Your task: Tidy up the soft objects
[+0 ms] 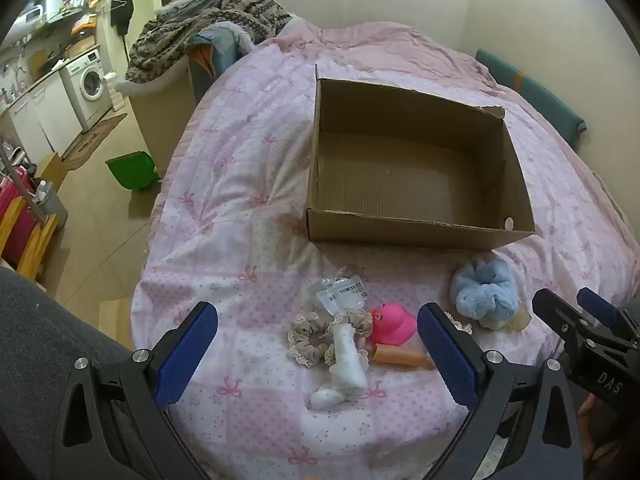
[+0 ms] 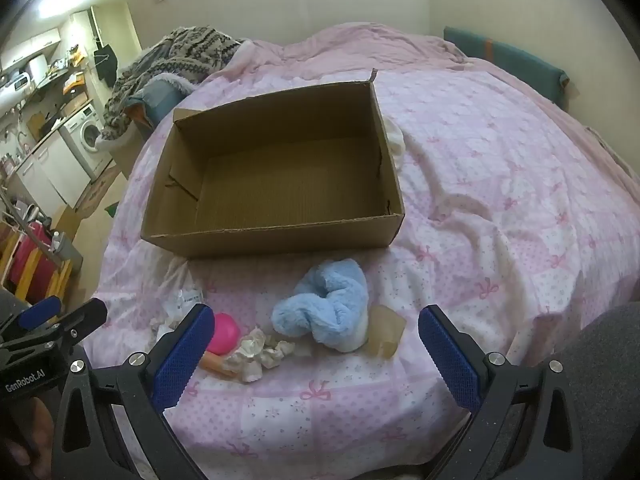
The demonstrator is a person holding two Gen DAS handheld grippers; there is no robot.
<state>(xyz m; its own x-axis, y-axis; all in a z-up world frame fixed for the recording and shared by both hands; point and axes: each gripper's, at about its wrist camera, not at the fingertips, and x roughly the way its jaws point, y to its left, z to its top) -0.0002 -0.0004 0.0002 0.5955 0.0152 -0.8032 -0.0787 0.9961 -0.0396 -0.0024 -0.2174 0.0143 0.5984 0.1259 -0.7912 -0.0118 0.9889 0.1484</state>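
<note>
An empty cardboard box point(image 1: 416, 236) point(image 2: 276, 236) lies open on the pink bedspread. In front of it lie a fluffy blue scrunchie point(image 1: 484, 292) point(image 2: 328, 308), a beige lace scrunchie point(image 1: 308, 338), a white rolled cloth point(image 1: 346, 364), a pink rubber duck point(image 1: 394, 324) point(image 2: 224, 334), a plastic packet point(image 1: 340, 292) and a crumpled white lace piece point(image 2: 260, 354). My left gripper point(image 1: 318, 356) is open and empty, above the beige scrunchie and white cloth. My right gripper point(image 2: 316, 356) is open and empty, just short of the blue scrunchie; it also shows in the left wrist view point(image 1: 568, 306).
The bed point(image 2: 500, 200) fills most of both views. A pile of patterned clothes point(image 1: 208, 28) sits at its far left corner. To the left are a green bin point(image 1: 132, 168), a washing machine point(image 1: 90, 80) and a red-yellow rack point(image 1: 20, 224). A teal cushion point(image 1: 532, 92) lies by the wall.
</note>
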